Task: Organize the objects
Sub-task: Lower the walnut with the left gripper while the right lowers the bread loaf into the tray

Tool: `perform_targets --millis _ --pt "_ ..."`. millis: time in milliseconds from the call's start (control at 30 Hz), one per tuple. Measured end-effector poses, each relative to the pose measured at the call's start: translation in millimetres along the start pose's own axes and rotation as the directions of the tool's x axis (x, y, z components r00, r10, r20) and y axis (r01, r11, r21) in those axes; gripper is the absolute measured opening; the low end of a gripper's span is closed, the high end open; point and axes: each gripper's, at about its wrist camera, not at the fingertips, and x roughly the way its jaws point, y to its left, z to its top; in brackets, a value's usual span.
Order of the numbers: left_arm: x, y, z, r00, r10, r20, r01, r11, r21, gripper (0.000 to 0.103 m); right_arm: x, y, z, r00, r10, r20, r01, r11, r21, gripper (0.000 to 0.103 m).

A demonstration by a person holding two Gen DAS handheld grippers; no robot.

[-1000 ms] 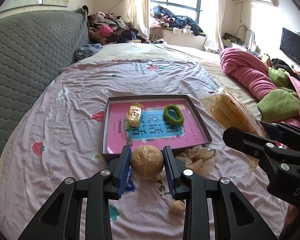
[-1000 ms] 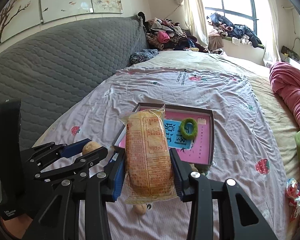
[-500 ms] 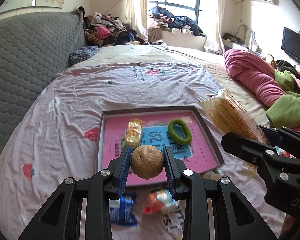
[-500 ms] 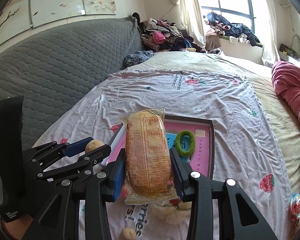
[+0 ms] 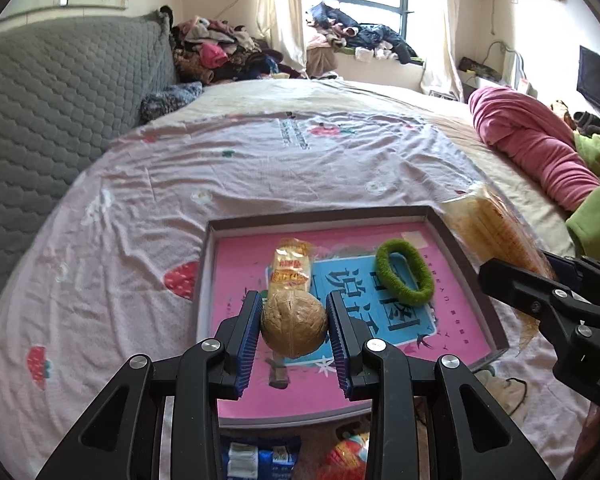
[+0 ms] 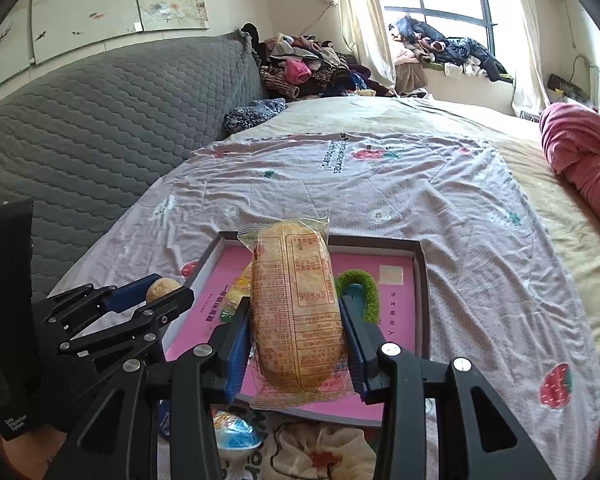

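Left hand-held gripper (image 5: 294, 330) pinches a walnut (image 5: 294, 328) above the tray's (image 5: 476, 308) near edge; right hand-held gripper (image 6: 296, 338) clamps a bread packet (image 6: 296, 312), long axis pointing across the tray.

On the bed (image 5: 260, 168) lies a tray (image 5: 440, 216); in it, a snack packet (image 5: 292, 266) left of a hair tie (image 5: 404, 274).
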Motion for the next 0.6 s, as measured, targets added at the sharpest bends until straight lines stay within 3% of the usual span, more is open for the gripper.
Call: perform_targets --millis 167,600 --pt "24.6 -5.3 -8.9 0.999 -0.027 -0.018 0.027 1.0 -0.014 0.034 15.8 -7.6 -10.8 0.999 -0.048 -0.001 0.048 0.999 -0.015 0.042" --pt "70.5 -44.0 -20.1 0.996 -0.073 -0.051 0.077 0.994 0.071 0.034 62.1 -40.7 -37.5 0.989 -0.107 -0.099 0.107 0.994 -0.004 0.042"
